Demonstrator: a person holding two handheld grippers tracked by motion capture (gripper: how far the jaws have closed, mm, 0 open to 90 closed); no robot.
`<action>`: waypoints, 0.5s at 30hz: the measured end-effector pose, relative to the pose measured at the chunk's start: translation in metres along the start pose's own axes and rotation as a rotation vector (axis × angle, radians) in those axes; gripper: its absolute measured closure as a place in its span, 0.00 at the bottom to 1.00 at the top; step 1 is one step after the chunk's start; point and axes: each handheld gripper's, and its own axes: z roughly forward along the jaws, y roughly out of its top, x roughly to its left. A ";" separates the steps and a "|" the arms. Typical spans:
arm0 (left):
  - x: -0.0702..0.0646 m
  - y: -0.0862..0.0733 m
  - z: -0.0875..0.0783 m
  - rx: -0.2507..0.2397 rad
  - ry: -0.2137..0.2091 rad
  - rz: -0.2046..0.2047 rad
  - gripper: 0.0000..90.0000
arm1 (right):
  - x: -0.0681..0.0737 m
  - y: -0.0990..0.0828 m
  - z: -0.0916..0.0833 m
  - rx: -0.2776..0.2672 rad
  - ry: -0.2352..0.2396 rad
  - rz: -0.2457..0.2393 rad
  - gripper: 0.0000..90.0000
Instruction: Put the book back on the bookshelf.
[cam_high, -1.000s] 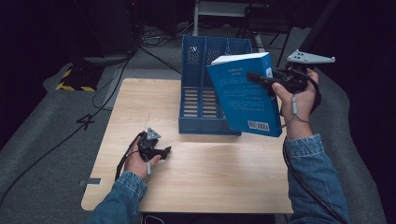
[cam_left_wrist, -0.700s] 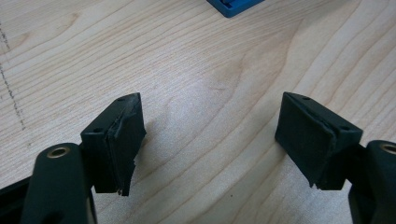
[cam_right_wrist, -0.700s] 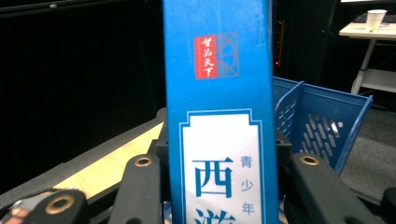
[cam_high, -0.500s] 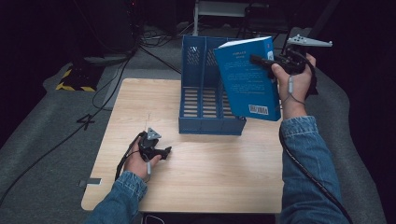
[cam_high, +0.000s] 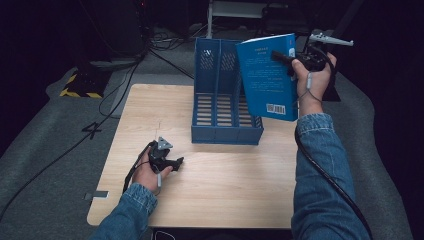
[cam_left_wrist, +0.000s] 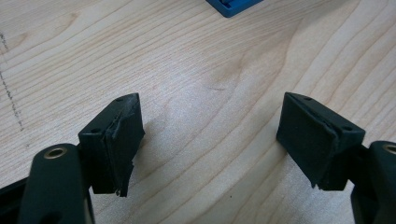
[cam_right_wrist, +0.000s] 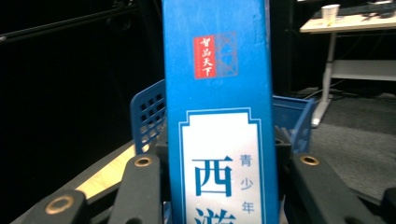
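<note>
Nearest, the left tongs rest wide apart and empty on the wooden worktop. Beyond them stands the blue file rack. Farthest, the right tongs clamp the spine of a blue paperback book, held above the rack's right slot. Keep it upright, align the lower edge with the slot, then lower slowly.

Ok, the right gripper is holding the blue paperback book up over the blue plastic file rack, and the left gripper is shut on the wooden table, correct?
Not quite: the left gripper is open, jaws wide apart over the wooden table, as the left gripper view shows. The right gripper does hold the blue paperback book above the blue plastic file rack.
</note>
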 end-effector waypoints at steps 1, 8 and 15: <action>0.000 0.000 0.000 0.000 0.000 0.000 0.25 | -0.003 0.000 0.000 -0.006 -0.010 0.006 0.68; 0.000 0.000 0.000 0.000 0.001 0.003 0.25 | -0.018 0.001 0.000 -0.001 -0.084 0.018 0.68; 0.000 0.000 0.000 0.000 0.001 0.003 0.25 | -0.018 -0.003 0.008 0.009 -0.143 0.072 0.68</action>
